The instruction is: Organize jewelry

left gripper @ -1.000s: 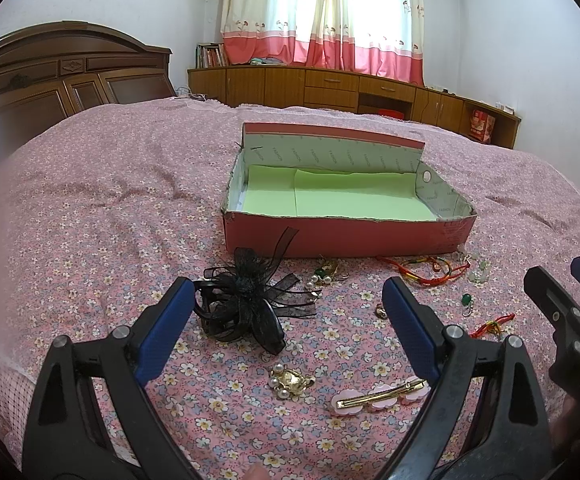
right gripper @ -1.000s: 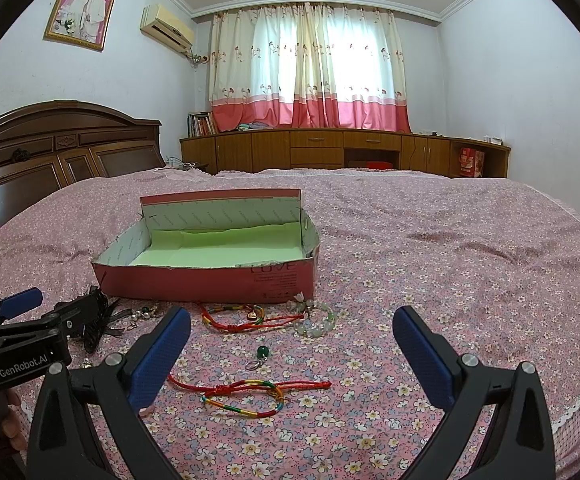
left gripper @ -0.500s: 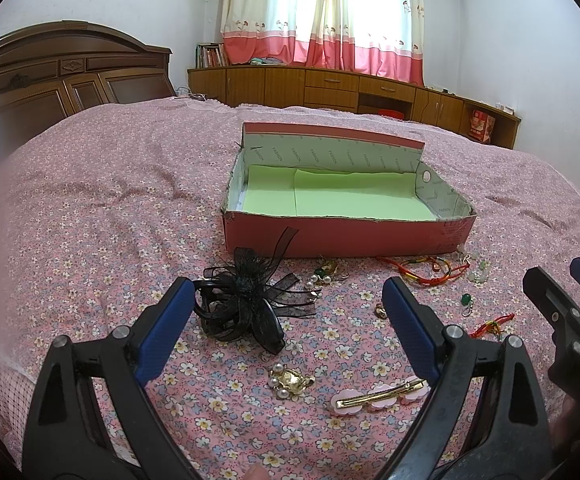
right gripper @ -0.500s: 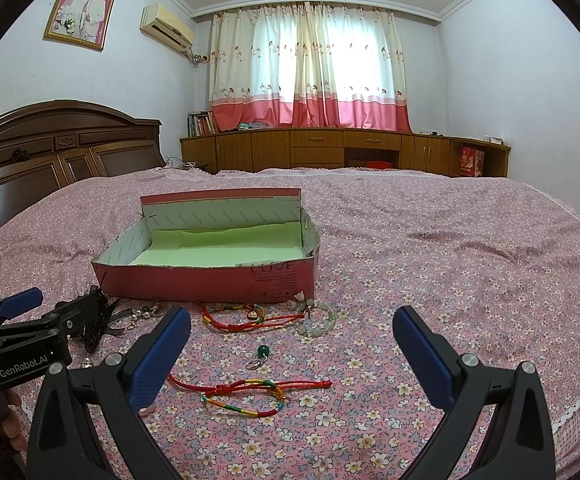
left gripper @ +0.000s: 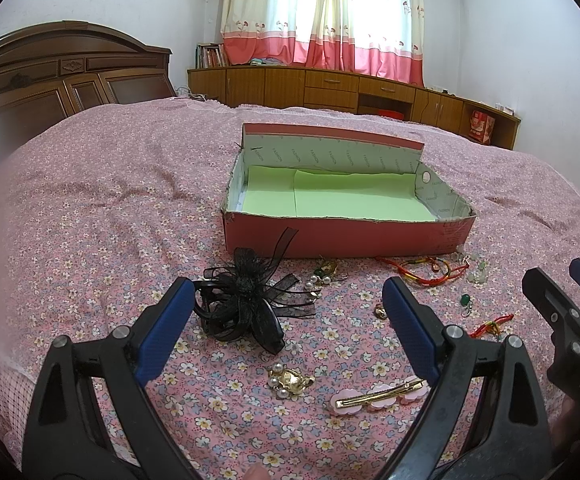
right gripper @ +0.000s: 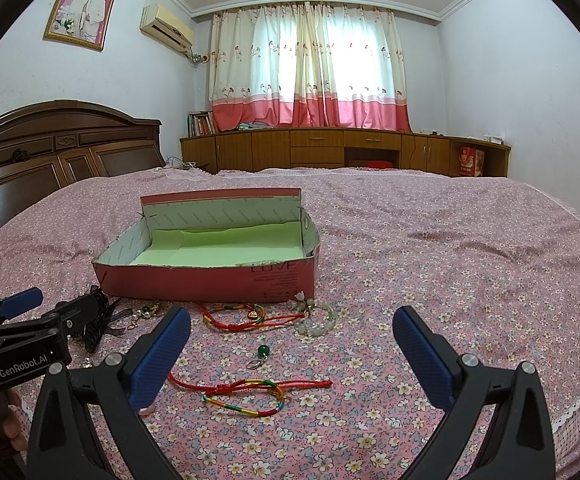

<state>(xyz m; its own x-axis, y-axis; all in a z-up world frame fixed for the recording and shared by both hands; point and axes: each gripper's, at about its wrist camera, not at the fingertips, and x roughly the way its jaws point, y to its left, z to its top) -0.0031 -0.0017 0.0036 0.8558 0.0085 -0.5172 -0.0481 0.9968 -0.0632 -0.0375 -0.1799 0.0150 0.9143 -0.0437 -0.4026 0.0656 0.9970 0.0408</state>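
Nothing has visibly changed: the left gripper [left gripper: 288,322] and right gripper [right gripper: 291,354] hover where they were (jaws spread wide, holding nothing), and no jewelry has shifted.

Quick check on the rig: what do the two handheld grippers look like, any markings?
Both are black plastic clamp-style frames with silver rivets and blue textured pads on the fingers. The left gripper body reads "GenRobot.AI" in white, seen from the right wrist view. The right gripper shows embossed "DAS". No cables or sleeves visible.

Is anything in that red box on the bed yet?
Empty. Both views show only the bare green lining inside the red box; the jewelry pieces, such as the black bow, lie on the bedspread in front.
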